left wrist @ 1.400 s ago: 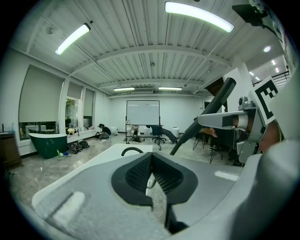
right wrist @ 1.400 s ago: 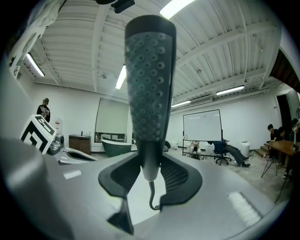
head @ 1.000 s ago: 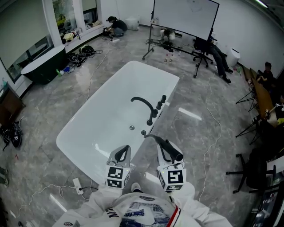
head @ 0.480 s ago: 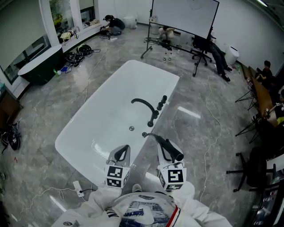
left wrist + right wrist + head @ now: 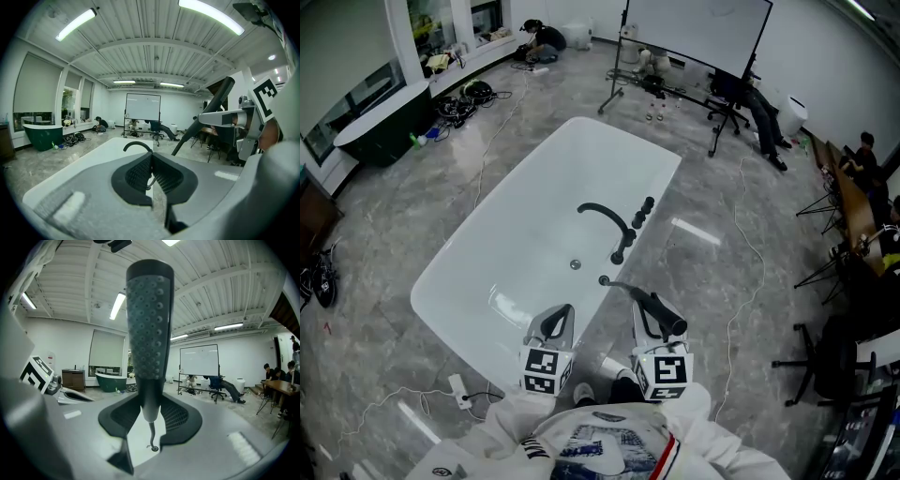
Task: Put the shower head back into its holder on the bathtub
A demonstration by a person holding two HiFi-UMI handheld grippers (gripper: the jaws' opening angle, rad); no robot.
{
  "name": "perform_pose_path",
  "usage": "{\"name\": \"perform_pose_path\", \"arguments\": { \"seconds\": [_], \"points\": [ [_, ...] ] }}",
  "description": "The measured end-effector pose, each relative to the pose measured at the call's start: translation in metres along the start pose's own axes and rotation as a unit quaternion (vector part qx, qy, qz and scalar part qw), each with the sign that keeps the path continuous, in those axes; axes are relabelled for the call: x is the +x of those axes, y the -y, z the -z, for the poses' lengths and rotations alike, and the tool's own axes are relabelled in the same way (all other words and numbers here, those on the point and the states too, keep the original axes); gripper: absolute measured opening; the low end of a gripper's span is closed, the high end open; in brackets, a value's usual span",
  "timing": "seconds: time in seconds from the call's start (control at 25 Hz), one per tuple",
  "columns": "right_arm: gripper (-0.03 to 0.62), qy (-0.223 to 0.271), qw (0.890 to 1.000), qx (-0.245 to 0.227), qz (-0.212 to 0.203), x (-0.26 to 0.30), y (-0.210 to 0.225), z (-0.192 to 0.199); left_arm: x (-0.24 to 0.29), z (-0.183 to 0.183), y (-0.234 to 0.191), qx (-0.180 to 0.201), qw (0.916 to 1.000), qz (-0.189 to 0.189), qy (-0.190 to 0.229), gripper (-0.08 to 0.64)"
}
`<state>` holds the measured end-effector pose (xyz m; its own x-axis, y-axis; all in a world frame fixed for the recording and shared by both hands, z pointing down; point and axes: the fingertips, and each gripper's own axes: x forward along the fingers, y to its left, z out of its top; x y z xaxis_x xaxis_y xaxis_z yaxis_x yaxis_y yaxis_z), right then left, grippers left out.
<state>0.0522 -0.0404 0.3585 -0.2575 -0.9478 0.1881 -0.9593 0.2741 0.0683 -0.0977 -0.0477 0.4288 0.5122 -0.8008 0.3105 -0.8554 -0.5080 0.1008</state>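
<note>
R gripper clamps shower head, L gripper clenched empty (no backup): off-axis entry at holder may jam or slip it.

A lab-like hall: a bathtub beside a whiteboard, office chair and loose cables.

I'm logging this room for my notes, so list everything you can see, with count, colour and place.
bathtub: one, white, middle of the floor
tap: one, black, curved, on the bathtub's right rim
shower head: one, dark grey, held in the right gripper
second bathtub: one, dark green, by the left windows
whiteboard: one, white, far end
office chair: one, black, near the whiteboard
left gripper: one, grey, shut, empty
right gripper: one, grey, shut on the shower head
</note>
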Motion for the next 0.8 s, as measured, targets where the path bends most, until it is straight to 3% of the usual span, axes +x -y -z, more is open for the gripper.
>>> {"name": "perform_pose_path", "arguments": {
  "seconds": [0.8],
  "points": [
    [0.137, -0.034, 0.997, 0.015, -0.067, 0.061, 0.039, 0.027, 0.054, -0.008, -0.005, -0.011, 0.9978, -0.062, -0.022, -0.008]
  ]
}}
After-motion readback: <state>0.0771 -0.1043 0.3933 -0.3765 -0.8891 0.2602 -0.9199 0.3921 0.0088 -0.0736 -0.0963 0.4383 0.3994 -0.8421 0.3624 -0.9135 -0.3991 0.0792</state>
